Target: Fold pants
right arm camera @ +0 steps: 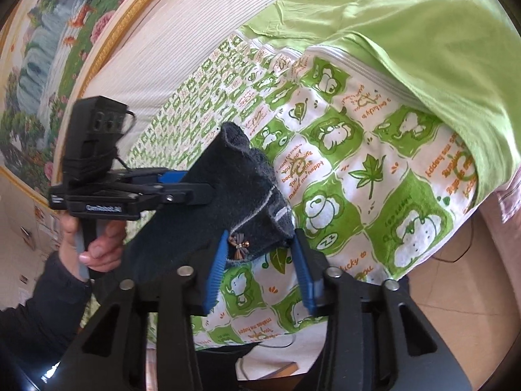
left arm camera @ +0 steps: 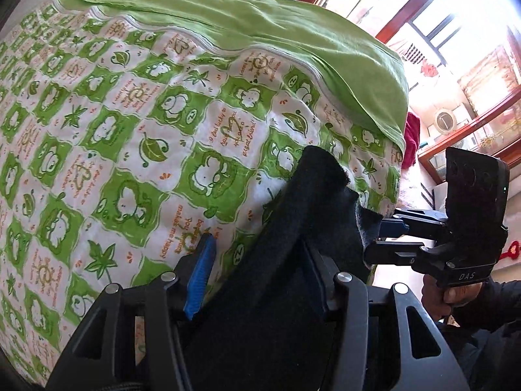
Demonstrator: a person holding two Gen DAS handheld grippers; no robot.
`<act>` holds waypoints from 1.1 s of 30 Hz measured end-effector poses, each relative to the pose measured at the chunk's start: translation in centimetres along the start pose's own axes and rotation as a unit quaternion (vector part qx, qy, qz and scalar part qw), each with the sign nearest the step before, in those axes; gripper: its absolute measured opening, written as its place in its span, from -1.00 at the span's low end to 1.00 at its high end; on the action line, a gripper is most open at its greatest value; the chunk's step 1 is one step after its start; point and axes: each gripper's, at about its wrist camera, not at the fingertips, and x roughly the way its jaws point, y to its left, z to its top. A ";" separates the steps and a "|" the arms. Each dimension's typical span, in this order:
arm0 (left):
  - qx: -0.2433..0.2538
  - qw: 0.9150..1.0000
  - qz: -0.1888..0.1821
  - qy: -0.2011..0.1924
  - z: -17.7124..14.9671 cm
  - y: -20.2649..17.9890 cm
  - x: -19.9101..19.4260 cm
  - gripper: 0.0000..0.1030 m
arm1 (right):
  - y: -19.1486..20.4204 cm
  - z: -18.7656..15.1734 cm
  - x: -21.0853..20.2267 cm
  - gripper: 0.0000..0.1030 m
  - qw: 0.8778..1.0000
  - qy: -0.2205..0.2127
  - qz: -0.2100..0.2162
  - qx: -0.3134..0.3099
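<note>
Dark, thick pants (left arm camera: 293, 211) hang bunched over the edge of a green-and-white quilted bed (left arm camera: 130, 130). My left gripper (left arm camera: 260, 244) holds them. Its left blue pad shows, while the other finger is buried under the cloth. In the right wrist view the left gripper (right arm camera: 198, 184) comes in from the left, clamped on the pants (right arm camera: 228, 176). My right gripper (right arm camera: 260, 234) pinches the waist end between its blue fingertips (right arm camera: 216, 270), beside a small bow ornament (right arm camera: 239, 246). The left wrist view shows the right gripper (left arm camera: 374, 238) biting the same edge from the right.
A plain green sheet (left arm camera: 260, 32) is folded back over the far side of the quilt. A window and a wooden shelf (left arm camera: 472, 150) stand beyond the bed. In the right wrist view, tiled floor (right arm camera: 456, 293) lies to the right and a framed picture (right arm camera: 32, 81) hangs on the wall.
</note>
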 end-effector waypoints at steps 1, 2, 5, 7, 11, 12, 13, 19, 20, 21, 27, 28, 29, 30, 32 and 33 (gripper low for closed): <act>0.006 1.000 -0.006 -0.001 0.1 -0.2 0.1 -0.18 | -0.3 0.0 0.1 -0.26 1.000 0.000 0.007 0.009; 0.009 1.000 -0.013 0.000 0.1 -0.3 0.3 -0.47 | -0.6 -0.1 0.1 -0.34 1.000 -0.001 0.015 0.016; 0.014 1.000 -0.018 -0.009 0.0 -0.9 0.3 -0.65 | -0.7 -0.1 0.3 -0.64 1.000 0.002 0.022 0.014; 0.018 1.000 -0.015 -0.021 -0.4 -1.2 -0.6 -0.68 | -0.1 -0.2 0.2 -0.67 1.000 0.002 0.021 0.003; 0.016 0.998 -0.025 -0.059 -1.5 -1.5 -3.8 -0.71 | 1.8 0.1 -0.5 -0.68 0.999 -0.012 0.025 -0.030; 0.015 0.997 -0.026 -0.067 -1.7 -1.5 -4.5 -0.71 | 2.3 0.2 -0.7 -0.68 0.999 -0.016 0.035 -0.034; 0.014 0.997 -0.028 -0.074 -2.0 -1.4 -5.3 -0.71 | 2.6 0.4 -0.9 -0.68 0.998 -0.019 0.042 -0.038; -0.001 0.991 -0.033 -0.128 -4.8 -0.8 -10.9 -0.79 | 6.3 0.9 -2.0 -0.69 0.991 -0.029 0.105 -0.078; -0.004 0.990 -0.032 -0.135 -5.2 -0.6 -11.6 -0.80 | 7.2 0.9 -2.0 -0.69 0.989 -0.028 0.118 -0.088; -0.010 0.989 -0.030 -0.145 -5.9 -0.4 -12.5 -0.86 | 8.2 0.9 -1.9 -0.69 0.986 -0.027 0.131 -0.099; -0.054 0.981 -0.023 -0.183 -10.0 1.3 -15.0 -0.85 | 13.6 0.5 0.1 -0.69 0.971 0.005 0.181 -0.158; -0.065 0.980 -0.025 -0.189 -10.8 1.6 -15.3 -0.85 | 14.3 0.3 0.6 -0.69 0.968 0.011 0.185 -0.166; -0.073 0.978 -0.024 -0.193 -11.4 2.0 -15.4 -0.85 | 14.9 0.0 1.1 -0.69 0.966 0.018 0.190 -0.173; -0.080 0.977 -0.024 -0.197 -11.9 2.2 -15.4 -0.85 | 15.7 -0.4 1.9 -0.69 0.963 0.028 0.196 -0.181; -0.093 0.974 -0.023 -0.204 -13.5 2.8 -15.6 -0.85 | 16.6 -1.0 3.1 -0.69 0.960 0.046 0.203 -0.188; -0.102 0.973 -0.023 -0.208 -14.4 3.1 -15.7 -0.85 | 17.2 -1.4 3.8 -0.69 0.957 0.057 0.208 -0.192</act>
